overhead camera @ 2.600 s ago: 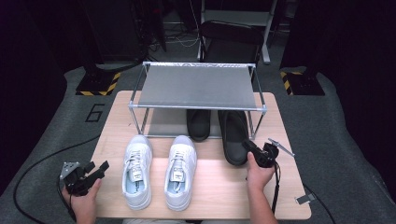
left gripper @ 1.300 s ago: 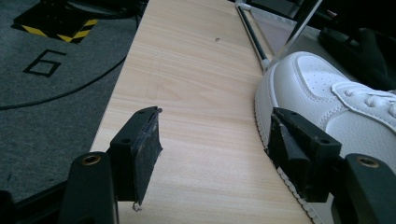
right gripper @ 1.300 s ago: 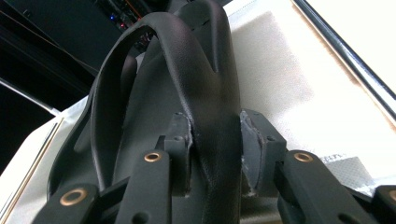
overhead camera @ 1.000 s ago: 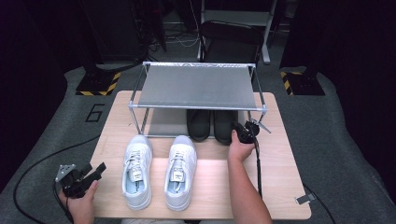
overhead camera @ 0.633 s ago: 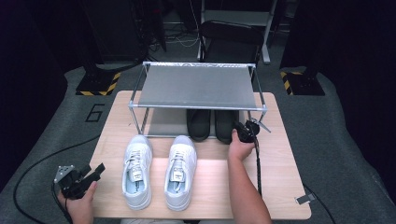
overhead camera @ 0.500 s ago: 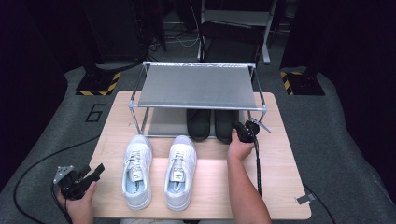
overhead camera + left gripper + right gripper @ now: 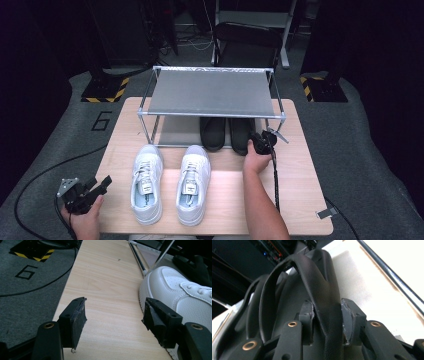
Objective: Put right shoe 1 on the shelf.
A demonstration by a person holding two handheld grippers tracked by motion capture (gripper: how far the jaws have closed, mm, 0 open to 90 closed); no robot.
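Two black shoes stand side by side under the metal rack [image 7: 210, 92], one on the left [image 7: 213, 133] and one on the right [image 7: 240, 134]. My right gripper [image 7: 257, 142] holds the right one by its heel edge. In the right gripper view the black shoe's wall [image 7: 322, 285] sits between the pads, touching both; the right gripper [image 7: 327, 322] has just been opening slightly. A pair of white sneakers [image 7: 146, 182] [image 7: 193, 182] lies at the table's front. My left gripper [image 7: 100, 184] hovers open at the table's front left corner, beside the white sneaker's toe [image 7: 175, 290], with nothing in the left gripper [image 7: 113, 315].
The wooden table [image 7: 295, 200] has bare room at its right front and left side. Rack legs [image 7: 146, 129] stand just behind the white sneakers. Cables run over the grey floor [image 7: 45, 150] to the left, and a chair [image 7: 250, 40] stands behind the rack.
My right gripper has carried the right black shoe back from the table's middle to under the rack, beside the other one. Over the last second neither hand has moved.
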